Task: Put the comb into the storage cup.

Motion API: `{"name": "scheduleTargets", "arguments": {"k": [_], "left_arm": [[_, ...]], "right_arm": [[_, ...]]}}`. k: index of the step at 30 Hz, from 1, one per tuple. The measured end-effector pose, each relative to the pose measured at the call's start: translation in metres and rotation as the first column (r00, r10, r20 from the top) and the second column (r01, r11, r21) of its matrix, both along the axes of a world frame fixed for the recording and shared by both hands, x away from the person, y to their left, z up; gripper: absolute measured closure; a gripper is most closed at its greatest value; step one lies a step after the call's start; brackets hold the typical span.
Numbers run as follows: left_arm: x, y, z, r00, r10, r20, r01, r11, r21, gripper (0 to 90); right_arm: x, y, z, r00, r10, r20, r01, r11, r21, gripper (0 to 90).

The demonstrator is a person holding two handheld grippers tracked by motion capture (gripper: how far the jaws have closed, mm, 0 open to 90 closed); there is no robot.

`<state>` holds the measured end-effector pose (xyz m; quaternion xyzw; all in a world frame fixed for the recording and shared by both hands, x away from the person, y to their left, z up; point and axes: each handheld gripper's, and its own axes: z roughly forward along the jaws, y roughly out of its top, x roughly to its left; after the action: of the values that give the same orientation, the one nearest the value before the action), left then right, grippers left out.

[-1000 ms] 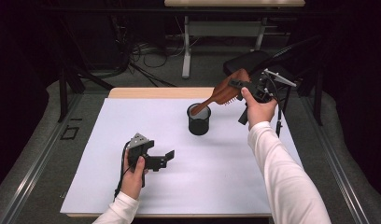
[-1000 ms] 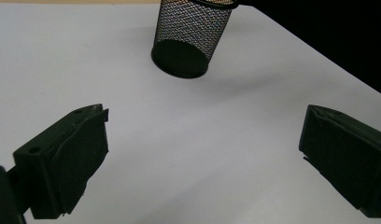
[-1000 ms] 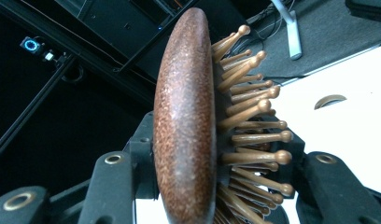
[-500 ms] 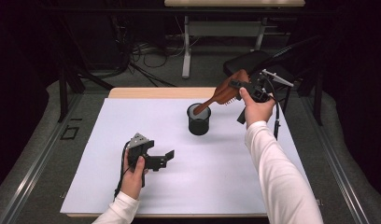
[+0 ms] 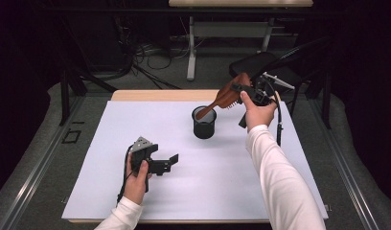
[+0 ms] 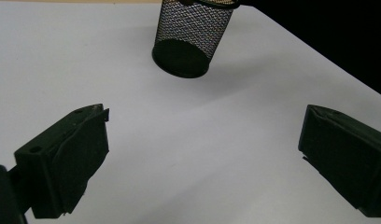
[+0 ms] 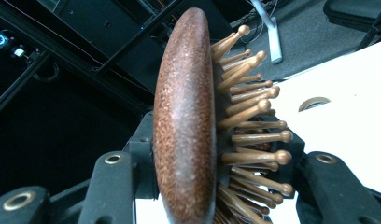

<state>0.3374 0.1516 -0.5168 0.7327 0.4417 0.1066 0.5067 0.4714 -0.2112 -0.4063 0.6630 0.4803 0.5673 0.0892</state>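
Wooden hairbrush (image 5: 227, 96) held up in the air at the far right of the table, tilted, handle end dipping into the mouth of the black mesh cup (image 5: 203, 122), head raised up and to the right. Clamped at the head by the right gripper (image 5: 245, 91), jaws closed against the brown back on one side and the peg bristles on the other, as seen in the right gripper view, where the hairbrush (image 7: 188, 126) stands edge-on between the two black jaws, rounded wooden pegs fanning out to the right. Mesh cup upright on the white table cover (image 5: 112, 191), near the far middle, just left of the right hand (image 5: 257, 112). In the left gripper view, same mesh cup (image 6: 191, 39) ahead and well apart from the jaws. Left gripper (image 5: 165, 164) low over the white cover at the near left, jaws spread wide with nothing between them, gripped by the left hand (image 5: 136, 175), cable trailing back toward the table's near edge. White sleeves on both forearms. Beyond the table, a dark floor with cables and a black chair (image 5: 260, 64).
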Motion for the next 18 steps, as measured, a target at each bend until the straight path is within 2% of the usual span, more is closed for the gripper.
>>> {"name": "scheduleTargets", "arguments": {"k": [18], "left_arm": [[0.001, 0.001, 0.0, 1.0, 0.003, -0.003, -0.003, 1.0, -0.005, 1.9]], "right_arm": [[0.006, 0.008, -0.011, 0.9996, 0.006, -0.026, -0.007, 1.0, -0.027, 48.3]]}}
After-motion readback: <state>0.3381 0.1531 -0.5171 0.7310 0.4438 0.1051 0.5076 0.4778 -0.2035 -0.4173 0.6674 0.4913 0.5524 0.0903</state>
